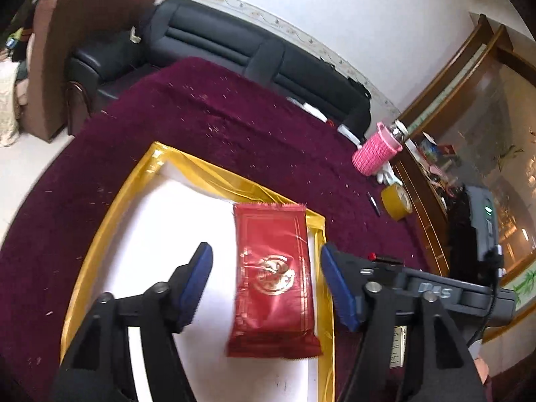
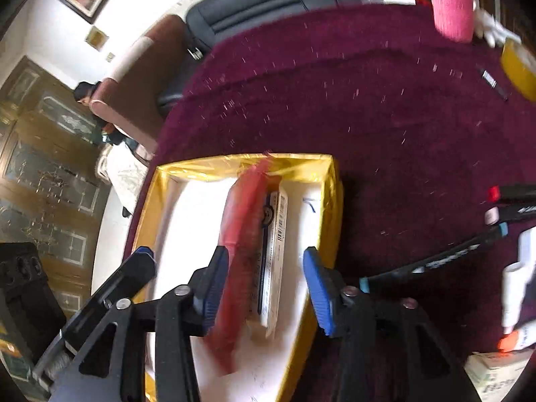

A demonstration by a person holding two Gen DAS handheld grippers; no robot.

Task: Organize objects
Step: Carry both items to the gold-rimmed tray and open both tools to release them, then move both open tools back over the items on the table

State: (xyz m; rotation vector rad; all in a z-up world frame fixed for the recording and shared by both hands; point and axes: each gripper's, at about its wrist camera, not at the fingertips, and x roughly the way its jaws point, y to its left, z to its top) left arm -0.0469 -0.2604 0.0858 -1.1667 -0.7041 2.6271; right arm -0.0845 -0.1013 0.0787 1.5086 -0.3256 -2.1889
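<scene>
Maroon tablecloth point(image 1: 207, 127) over the whole table, flecked with pale lint. Shallow white box with yellow-taped rim point(image 1: 100, 234) at lower centre of left wrist view; same box point(image 2: 331, 207) centred in right wrist view.

Left gripper point(image 1: 266, 288): jaws spread wide, blue pads point(image 1: 197, 278) well clear on both sides, nothing gripped. Red foil packet point(image 1: 273, 278) between the jaws, motion-blurred, toward the 3 o'clock side of the box floor, gold emblem facing up, near end just over the yellow rim at 5 o'clock. Cannot tell whether resting flat or partly off the floor.

Right gripper point(image 2: 264, 284): jaws partly apart. Same red packet point(image 2: 241, 261) seen edge-on, heavily blurred, against the 9 o'clock pad; whether that pad presses on it, cannot tell. White carton with barcode label point(image 2: 274, 254) just beside the packet on its 3 o'clock side, standing on edge inside the box; 3 o'clock pad clear of it.

Right wrist view, 3 o'clock edge: black markers with coloured caps point(image 2: 435, 261) lying on the cloth, white tube-shaped items below them, too blurred to name.

Left wrist view, 2 o'clock: pink knitted bottle sleeve point(image 1: 375, 149) lying tilted, roll of yellow tape point(image 1: 397, 201) near it, a dark pen between tape and box. Black sofa point(image 1: 234, 43) past the far table edge at 12 o'clock.
</scene>
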